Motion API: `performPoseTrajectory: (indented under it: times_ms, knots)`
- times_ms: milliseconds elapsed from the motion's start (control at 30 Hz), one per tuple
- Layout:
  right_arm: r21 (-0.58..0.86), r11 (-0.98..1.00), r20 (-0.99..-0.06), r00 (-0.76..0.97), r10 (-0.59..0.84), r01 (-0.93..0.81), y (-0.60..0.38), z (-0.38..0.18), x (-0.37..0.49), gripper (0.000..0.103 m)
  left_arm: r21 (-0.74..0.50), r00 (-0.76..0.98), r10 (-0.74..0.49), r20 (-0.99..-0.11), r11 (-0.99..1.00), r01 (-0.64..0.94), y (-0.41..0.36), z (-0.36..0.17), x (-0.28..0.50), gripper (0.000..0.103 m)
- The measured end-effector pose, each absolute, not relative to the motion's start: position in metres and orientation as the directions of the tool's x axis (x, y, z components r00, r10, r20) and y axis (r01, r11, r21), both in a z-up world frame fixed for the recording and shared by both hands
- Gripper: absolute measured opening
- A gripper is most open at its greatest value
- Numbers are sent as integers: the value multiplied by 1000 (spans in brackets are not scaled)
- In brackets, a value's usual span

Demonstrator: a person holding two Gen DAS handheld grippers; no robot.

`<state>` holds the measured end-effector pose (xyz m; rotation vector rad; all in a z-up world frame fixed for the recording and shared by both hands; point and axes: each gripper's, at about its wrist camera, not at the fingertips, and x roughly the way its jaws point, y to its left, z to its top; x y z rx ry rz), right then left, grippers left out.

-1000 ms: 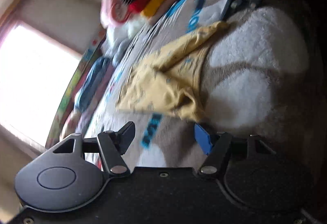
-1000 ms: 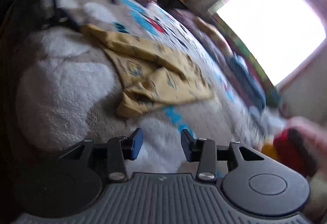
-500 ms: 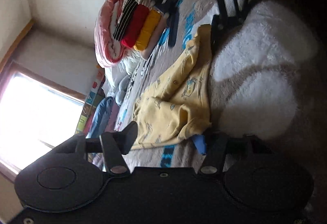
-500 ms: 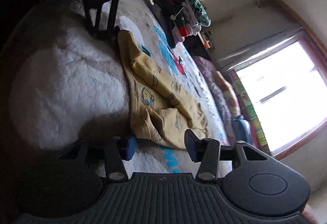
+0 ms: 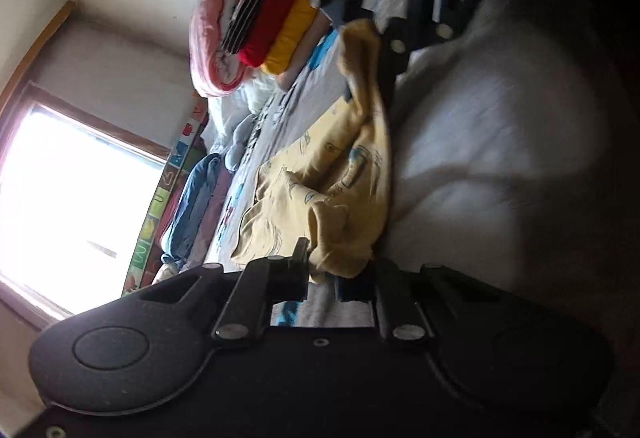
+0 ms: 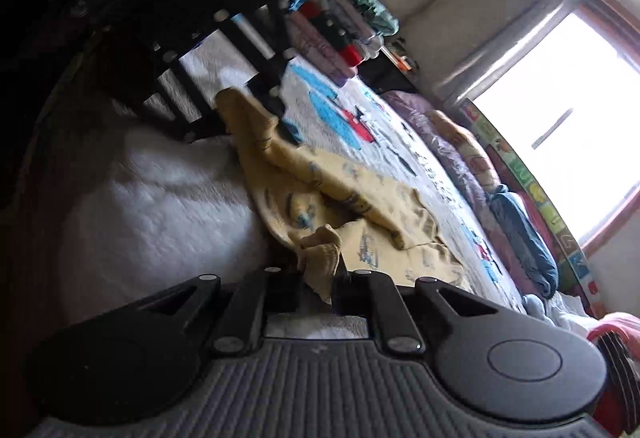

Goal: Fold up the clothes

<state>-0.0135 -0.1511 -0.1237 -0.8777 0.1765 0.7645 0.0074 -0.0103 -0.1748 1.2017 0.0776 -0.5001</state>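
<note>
A yellow printed garment (image 5: pixel 332 182) lies rumpled on a bed covered by a patterned blanket (image 5: pixel 276 118). One end of it bunches between the fingers of my left gripper (image 5: pixel 324 274), which is shut on that cloth. In the right wrist view the same yellow garment (image 6: pixel 360 222) stretches across the blanket, and my right gripper (image 6: pixel 320 286) is shut on a ribbed cuff or hem at its near end. Each gripper appears as a dark shape at the far end of the garment in the other's view.
A fluffy white cushion or blanket (image 5: pixel 500 142) lies beside the garment. Folded red, yellow and striped clothes (image 5: pixel 272 30) are stacked at the bed's end. More folded piles (image 6: pixel 344 26) sit at the other end. A blue bundle (image 6: pixel 524 238) lies under the bright window (image 6: pixel 560 94).
Both grippers have come down from open above the bed onto the two ends of the yellow garment and shut on it. The garment is now bunched up at each gripper.
</note>
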Motion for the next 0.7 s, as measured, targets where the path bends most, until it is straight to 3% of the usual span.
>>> performPoseTrajectory:
  times_ms: [200,300,467,700]
  knots:
    - [-555,448,-432,703,565,-701,-181,-105,-55,14,833,867,-352,-353,304,463,-13,-157,-41,10]
    - [-513,481,-415,696,586,-711,-189,-93,-62,14,749,846,-386,-368,415,516,-9,-133,-46,10]
    - [-331,617,-342,700,627,-714,-212,-65,-41,14,486,786,-475,-396,617,619,14,-100,9,10]
    - [5,724,-234,703,672,-690,-234,-42,43,14,18,703,-606,-371,753,658,46,-54,89,11]
